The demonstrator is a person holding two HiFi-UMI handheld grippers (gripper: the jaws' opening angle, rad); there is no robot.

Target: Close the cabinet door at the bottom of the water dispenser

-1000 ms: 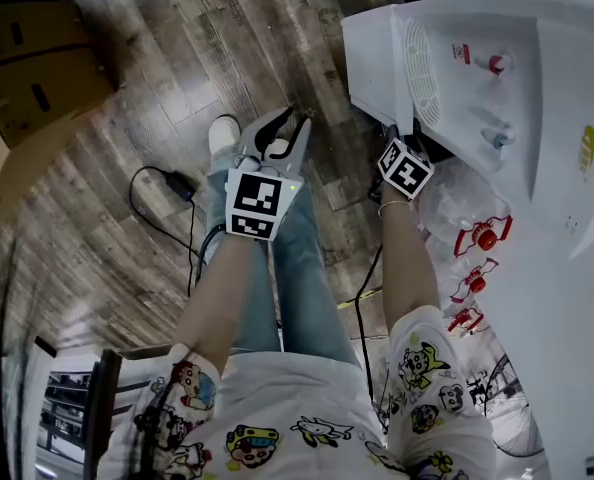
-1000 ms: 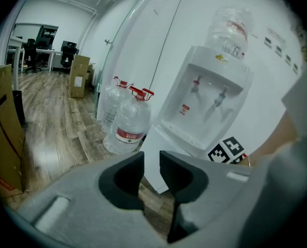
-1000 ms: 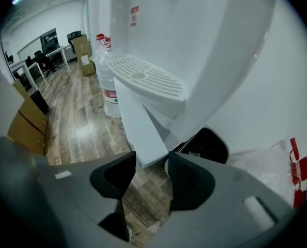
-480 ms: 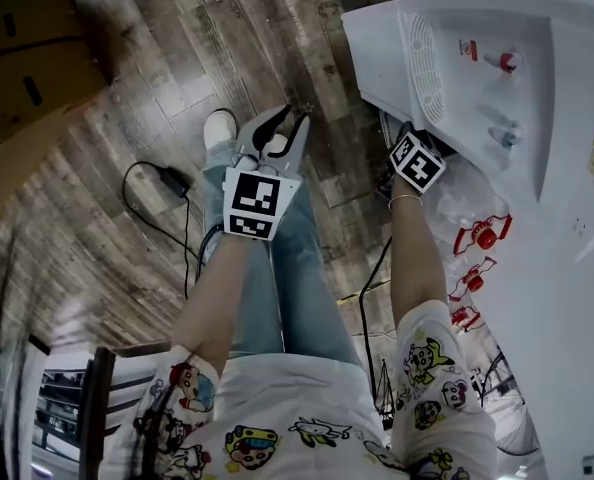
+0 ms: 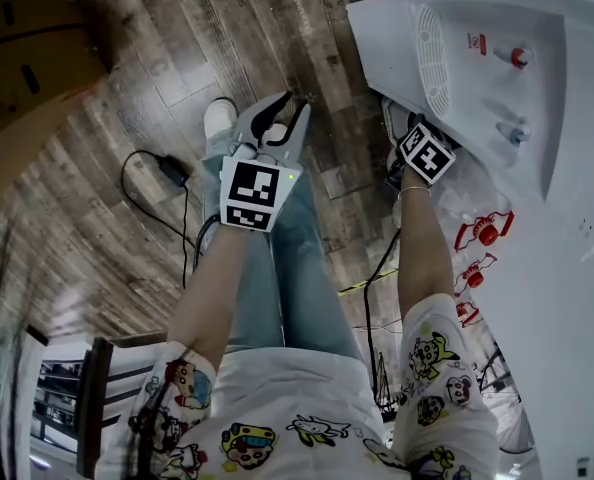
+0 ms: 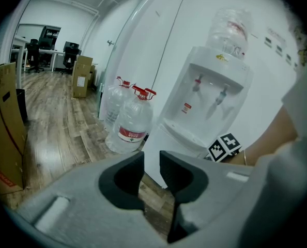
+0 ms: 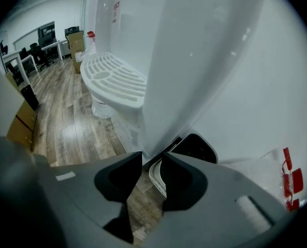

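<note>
Cabinet door [image 7: 169, 87] stands upright, long axis vertical, at the water dispenser's [image 5: 497, 78] base, edge toward the right gripper [image 7: 151, 157], whose empty jaws have just been closing to a narrow gap. Left gripper [image 6: 151, 156] jaws: slightly apart, empty. Wood-plank floor [image 5: 127, 218], white-walled office.

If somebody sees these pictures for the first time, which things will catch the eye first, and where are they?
First, the white water dispenser filling the head view's upper right. Next, the left gripper with its black-and-white marker cube at the centre, jaws slightly apart and empty. In the left gripper view, large water bottles with red caps stand left of the dispenser.
</note>
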